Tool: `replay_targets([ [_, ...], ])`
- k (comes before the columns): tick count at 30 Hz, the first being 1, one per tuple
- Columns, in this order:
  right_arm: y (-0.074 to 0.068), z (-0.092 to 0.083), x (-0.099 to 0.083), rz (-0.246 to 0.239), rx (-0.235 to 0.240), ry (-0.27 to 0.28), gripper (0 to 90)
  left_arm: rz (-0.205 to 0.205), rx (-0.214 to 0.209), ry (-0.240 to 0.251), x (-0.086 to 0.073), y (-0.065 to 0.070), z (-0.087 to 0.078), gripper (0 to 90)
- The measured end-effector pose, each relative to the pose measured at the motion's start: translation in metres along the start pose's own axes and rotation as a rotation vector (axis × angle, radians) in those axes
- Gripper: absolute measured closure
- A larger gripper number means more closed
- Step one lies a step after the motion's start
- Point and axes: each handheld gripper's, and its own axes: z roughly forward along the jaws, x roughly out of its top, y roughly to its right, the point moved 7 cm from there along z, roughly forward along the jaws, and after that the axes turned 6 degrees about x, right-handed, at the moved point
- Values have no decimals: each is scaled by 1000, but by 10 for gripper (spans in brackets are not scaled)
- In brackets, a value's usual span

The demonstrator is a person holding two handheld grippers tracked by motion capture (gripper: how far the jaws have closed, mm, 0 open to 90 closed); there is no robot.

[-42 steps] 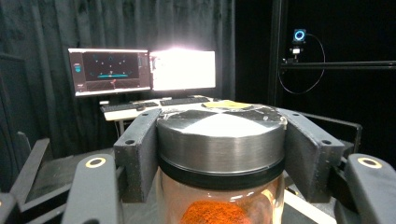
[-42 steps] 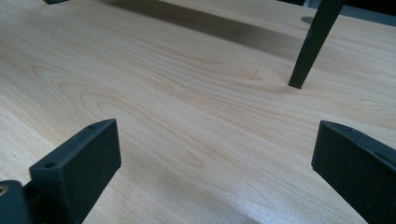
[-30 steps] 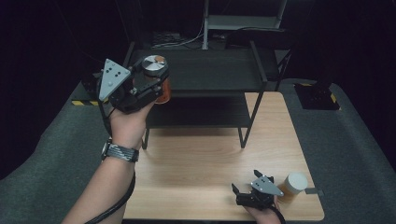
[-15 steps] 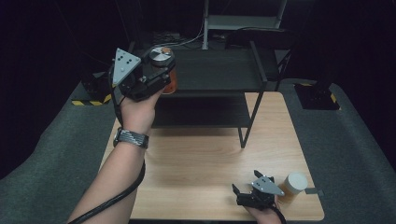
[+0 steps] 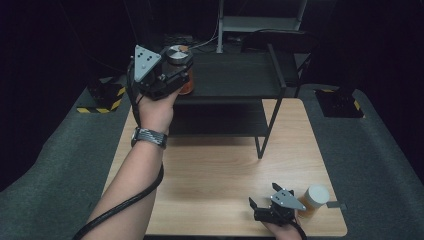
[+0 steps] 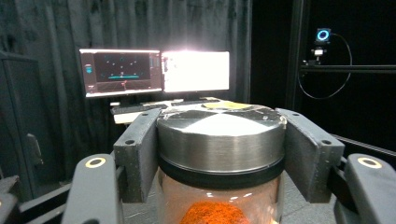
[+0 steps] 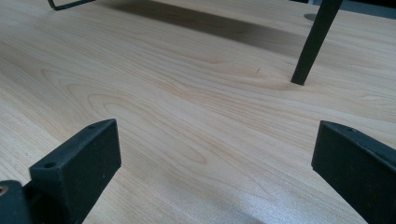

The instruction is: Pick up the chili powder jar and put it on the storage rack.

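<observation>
Two lit monitors (image 6: 154, 72) face dark curtains; pale wooden table (image 5: 210, 175) below.

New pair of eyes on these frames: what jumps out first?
The left tongs, raised over the left end of the black shelf rack, are clamped on a glass jar with a metal lid and orange powder inside. Next, the right tongs rest open on the wooden table at its near right, beside a white-capped jar. Two lit monitors glow behind.
</observation>
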Motion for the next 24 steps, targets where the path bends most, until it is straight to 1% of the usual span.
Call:
replay_targets([
  [3, 0, 0, 0, 0, -1, 0, 8, 2, 5, -5, -1, 0, 3, 349],
  [6, 0, 0, 0, -2, -2, 0, 8, -14, 4, -9, -3, -2, 6, 349],
  [8, -1, 0, 0, -5, -1, -1, 8, -6, 3, -12, -4, -2, 7, 349],
  [13, -1, -1, 0, -1, -2, 2, 8, -6, -8, -17, -5, -3, 8, 348],
  [15, -1, -1, 0, -3, -3, 2, 8, 5, -8, -26, -3, -3, 7, 347],
  [17, -1, 0, 0, -6, -4, 1, 8, 6, -11, -31, -2, -2, 7, 347],
  [19, -1, 0, 0, -6, -5, -1, 8, 20, -9, -33, -2, -1, 6, 346],
  [24, -1, 0, 0, -5, -5, -2, 7, 14, -9, -30, -3, -1, 6, 345],
])
